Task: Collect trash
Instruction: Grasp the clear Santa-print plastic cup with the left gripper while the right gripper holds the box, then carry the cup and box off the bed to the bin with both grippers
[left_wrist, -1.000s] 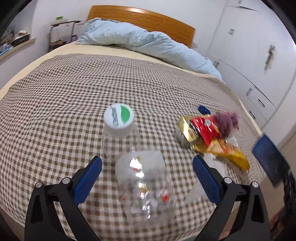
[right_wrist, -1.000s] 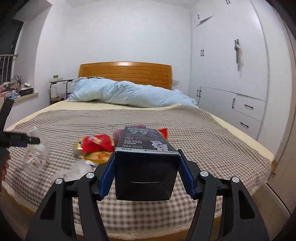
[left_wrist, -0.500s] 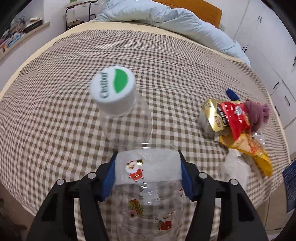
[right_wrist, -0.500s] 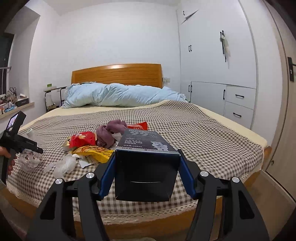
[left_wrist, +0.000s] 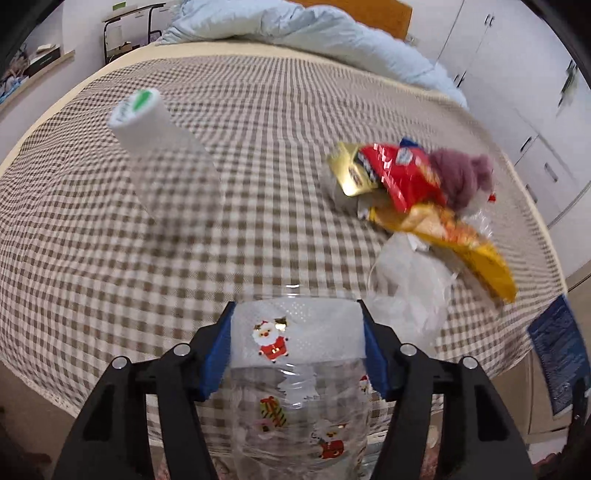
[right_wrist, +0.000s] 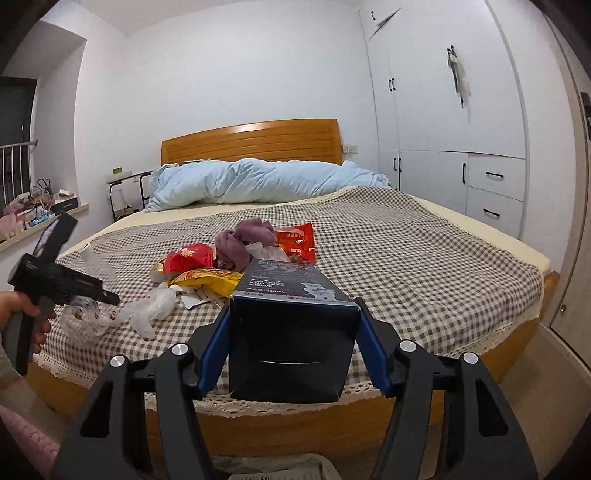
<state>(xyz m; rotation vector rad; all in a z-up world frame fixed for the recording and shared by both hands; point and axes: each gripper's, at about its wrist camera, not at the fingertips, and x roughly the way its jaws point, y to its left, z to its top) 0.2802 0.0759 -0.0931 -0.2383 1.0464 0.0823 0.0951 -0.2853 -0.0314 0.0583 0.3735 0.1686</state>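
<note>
Since the earlier frame the left hand-held gripper has dropped from a wide stance around the clear plastic bottle to a firm clamp on it, its jaws having just been closing, and the bottle now tilts with its white cap leaning toward the far left of the bed. Both blue pads press the bottle's body at the frosted band printed with a Santa figure. The bottle's lower part hangs past the bed's near edge, below the gripper.

The right hand-held gripper holds a dark blue carton squarely between its 2 pads, just as it did a second ago; the carton is upright, above the near edge of the bed. In the right wrist view a person's hand grips the handle of the left tool at the bed's near left corner.

On the checked bedspread, toward the near right part of the bed, lies a heap of litter: a red snack bag, a gold wrapper, a yellow packet, a crumpled clear plastic bag and a purple cloth, all touching or overlapping. A pale blue duvet is bunched along the head of the bed against the wooden headboard.
</note>
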